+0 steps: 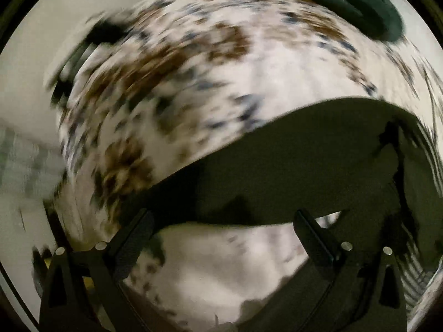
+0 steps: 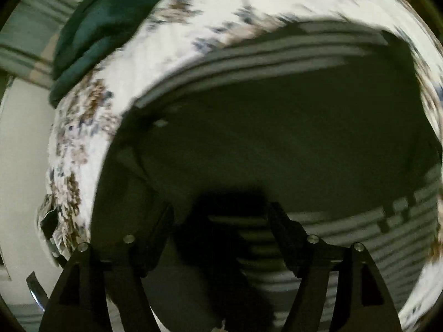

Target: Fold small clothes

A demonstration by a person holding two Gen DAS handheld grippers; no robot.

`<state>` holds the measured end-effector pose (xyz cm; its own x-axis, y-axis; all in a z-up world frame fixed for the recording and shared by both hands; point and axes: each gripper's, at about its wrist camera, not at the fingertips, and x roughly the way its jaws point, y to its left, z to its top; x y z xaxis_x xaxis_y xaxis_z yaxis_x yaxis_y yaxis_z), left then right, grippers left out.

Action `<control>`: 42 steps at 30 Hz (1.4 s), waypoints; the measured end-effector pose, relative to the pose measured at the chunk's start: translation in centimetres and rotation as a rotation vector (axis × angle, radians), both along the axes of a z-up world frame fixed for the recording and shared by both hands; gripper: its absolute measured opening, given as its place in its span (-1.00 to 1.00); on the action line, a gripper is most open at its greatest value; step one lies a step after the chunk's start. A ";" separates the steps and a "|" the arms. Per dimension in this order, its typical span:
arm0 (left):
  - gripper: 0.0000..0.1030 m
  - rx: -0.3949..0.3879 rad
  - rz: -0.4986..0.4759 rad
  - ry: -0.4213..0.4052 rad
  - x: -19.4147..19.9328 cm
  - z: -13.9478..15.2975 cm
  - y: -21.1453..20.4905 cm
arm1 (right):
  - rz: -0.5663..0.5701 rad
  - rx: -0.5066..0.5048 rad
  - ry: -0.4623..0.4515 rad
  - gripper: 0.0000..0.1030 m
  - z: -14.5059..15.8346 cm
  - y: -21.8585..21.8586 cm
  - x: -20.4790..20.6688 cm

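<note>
A: Where's the garment?
B: The dark garment [image 1: 304,166] lies on the floral sheet [image 1: 180,69], its edge just ahead of the left tongs [image 1: 221,221]. From the right wrist it fills the middle, a striped part [image 2: 346,249] showing below the right tongs [image 2: 221,213].
A: And the tongs?
B: Both released, fingers spread, gripping nothing.
A: Anything else?
B: A green cloth [image 2: 110,22] farther back. Both views are blurred.
</note>
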<state>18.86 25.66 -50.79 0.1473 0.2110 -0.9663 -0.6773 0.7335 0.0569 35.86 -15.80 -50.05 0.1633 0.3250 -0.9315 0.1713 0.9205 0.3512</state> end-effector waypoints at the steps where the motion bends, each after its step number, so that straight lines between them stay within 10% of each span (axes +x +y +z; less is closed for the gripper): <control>1: 1.00 -0.013 0.035 0.000 -1.3 -0.1 0.9 | -0.014 -0.008 0.021 0.41 -0.3 -1.1 -0.9; 15: 1.00 -0.069 0.306 -0.024 -12.1 -5.5 11.4 | 0.049 -0.095 0.150 0.41 -5.6 0.6 -4.2; 24: 1.00 -0.098 0.241 0.018 -10.7 -9.9 10.6 | 0.098 -0.112 0.170 0.41 -6.0 4.1 -3.6; 26: 0.82 -0.097 0.219 -0.001 -9.6 -10.5 11.0 | 0.098 -0.111 0.170 0.41 -6.1 4.3 -3.7; 31: -0.63 -0.087 0.122 -0.054 -6.5 -9.9 11.4 | 0.109 -0.121 0.177 0.41 -6.4 5.2 -3.6; 42: -0.87 -0.126 0.201 -0.415 -6.5 1.0 15.9 | 0.097 -0.101 0.158 0.41 -5.8 5.5 -3.5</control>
